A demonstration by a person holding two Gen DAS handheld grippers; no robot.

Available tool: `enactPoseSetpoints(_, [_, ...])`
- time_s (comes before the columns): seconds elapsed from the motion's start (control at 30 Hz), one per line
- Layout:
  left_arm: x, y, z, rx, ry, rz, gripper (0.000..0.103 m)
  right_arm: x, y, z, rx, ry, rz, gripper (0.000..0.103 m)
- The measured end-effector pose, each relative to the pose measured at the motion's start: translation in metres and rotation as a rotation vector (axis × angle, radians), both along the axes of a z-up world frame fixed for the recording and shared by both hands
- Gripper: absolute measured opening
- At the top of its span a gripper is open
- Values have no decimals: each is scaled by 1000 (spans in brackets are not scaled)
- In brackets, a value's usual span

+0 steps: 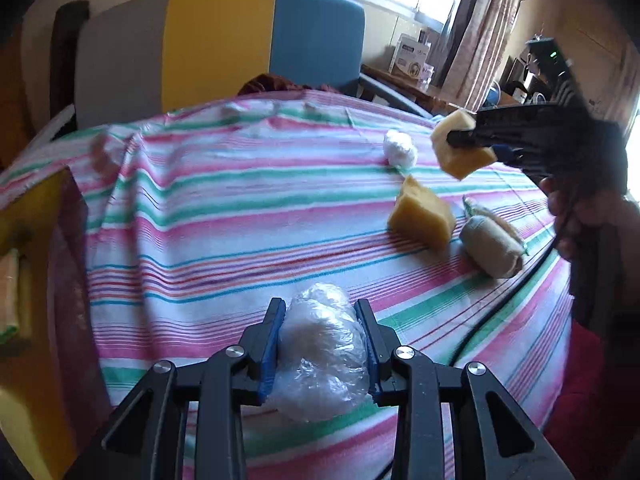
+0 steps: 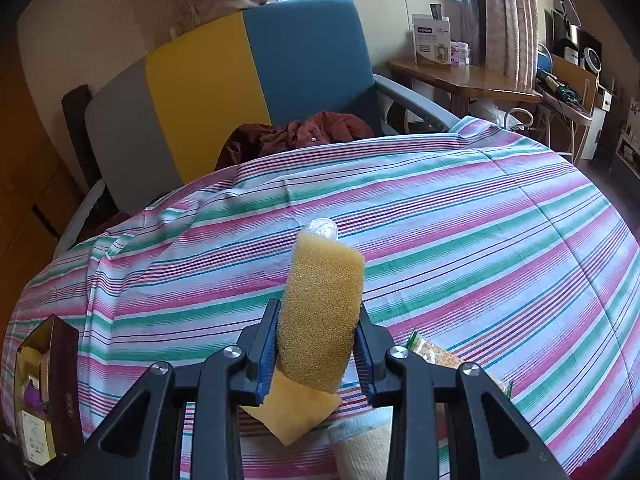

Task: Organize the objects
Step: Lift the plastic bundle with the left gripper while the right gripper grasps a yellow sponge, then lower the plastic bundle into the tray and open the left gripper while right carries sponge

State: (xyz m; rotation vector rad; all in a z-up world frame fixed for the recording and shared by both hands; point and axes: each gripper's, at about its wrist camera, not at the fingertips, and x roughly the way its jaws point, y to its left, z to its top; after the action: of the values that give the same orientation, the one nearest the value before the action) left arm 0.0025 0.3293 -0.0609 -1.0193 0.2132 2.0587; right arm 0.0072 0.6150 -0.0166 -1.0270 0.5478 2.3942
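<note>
Left tongs (image 1: 320,344): clamped on a white bundle wrapped in clear plastic (image 1: 320,356), held just above the striped cloth (image 1: 224,216).
Right tongs (image 2: 318,344): clamped on a yellow sponge (image 2: 320,312), lifted off the cloth; in the left wrist view the same tongs (image 1: 460,140) hold it (image 1: 464,152) in the air at the right.
Second sponge (image 1: 420,216): lies on the cloth, below the lifted one.
Rolled cloth (image 1: 492,244): lies just right of the second sponge.
Small white wrapped ball (image 1: 400,148): on the cloth, beyond the second sponge.
Box (image 2: 44,392): open, at the table's left edge, with packets inside.
Hand (image 1: 580,216): grips the right tongs' handle.
Chair (image 2: 256,92): grey, yellow and blue back, behind the table.
</note>
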Motion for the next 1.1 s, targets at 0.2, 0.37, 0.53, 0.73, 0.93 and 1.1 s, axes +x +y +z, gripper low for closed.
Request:
enactPoseSetpoints(0.2, [-11, -50, 38, 73, -2, 89, 35, -4, -13, 0, 24, -7, 49, 33])
enactPoseSetpoints(0.37, [-52, -110, 47, 83, -46, 248, 35, -4, -21, 2, 37, -6, 69, 33])
enactPoseSetpoints(0.53, [-98, -159, 38, 100, -150, 390, 36, -6, -30, 3, 55, -13, 94, 33])
enactPoseSetpoints(0.73, [-140, -172, 32, 55, -147, 489, 37, -9, -36, 2, 69, -22, 111, 33])
enactPoseSetpoints(0.93, [-181, -161, 17, 23, -178, 535, 38, -9, -36, 2, 70, -24, 114, 33])
enactPoseSetpoints(1.1, [-209, -160, 5, 13, -212, 575, 42, -11, -36, 1, 73, -26, 116, 33])
